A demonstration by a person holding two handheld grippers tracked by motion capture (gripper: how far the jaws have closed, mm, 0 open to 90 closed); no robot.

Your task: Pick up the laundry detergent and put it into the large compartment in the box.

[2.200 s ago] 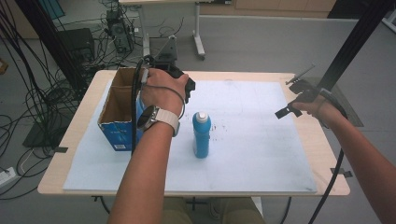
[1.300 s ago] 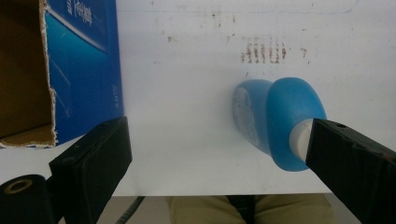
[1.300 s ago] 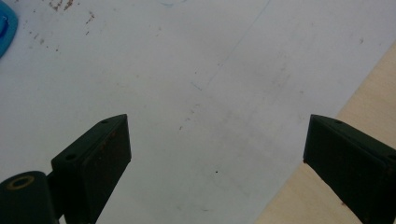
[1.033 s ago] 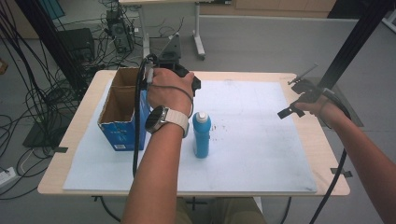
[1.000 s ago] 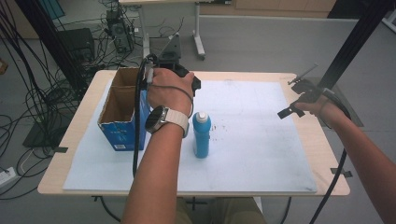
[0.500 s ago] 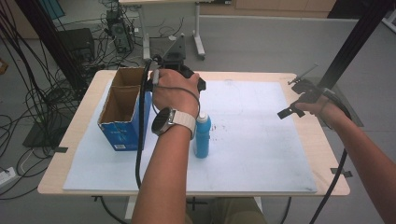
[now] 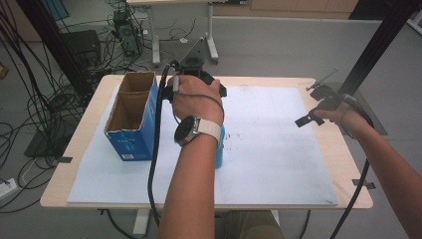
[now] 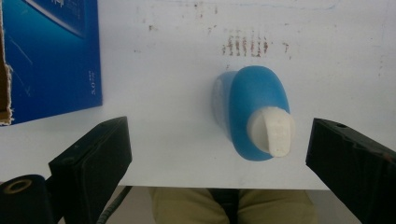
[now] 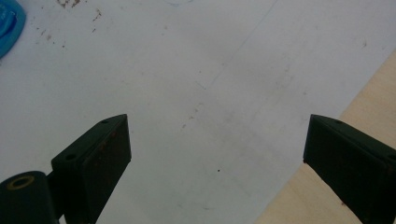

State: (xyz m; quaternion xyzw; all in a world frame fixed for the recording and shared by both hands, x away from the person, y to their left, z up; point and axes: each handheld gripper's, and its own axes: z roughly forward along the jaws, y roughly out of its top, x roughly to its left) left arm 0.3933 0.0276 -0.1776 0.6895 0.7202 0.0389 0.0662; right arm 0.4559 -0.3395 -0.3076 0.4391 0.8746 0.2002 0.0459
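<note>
One table [image 7: 89,164] carries a white mat [image 7: 278,149] that covers most of its top, and everything in hand sits on that mat. At the mat's left stands an open box [image 7: 132,117], blue outside and brown inside, upright with its mouth up. Just right of the box stands a blue bottle [image 8: 254,114] with a white cap, upright on the mat; in the high view the left forearm hides most of it, and a strip of its blue side shows at the wrist [image 7: 219,144]. The left gripper [image 8: 219,154] hangs above the bottle and looks straight down on it, jaws spread wide, with the cap between them and nearer the right-hand jaw in that view, touching neither. The right gripper [image 9: 217,144] is well apart from the bottle, held over the mat's right edge, where bare wood shows beside the white; its jaws are also spread wide and hold nothing. In the high view it sits at the table's far right [image 7: 318,112].
</note>
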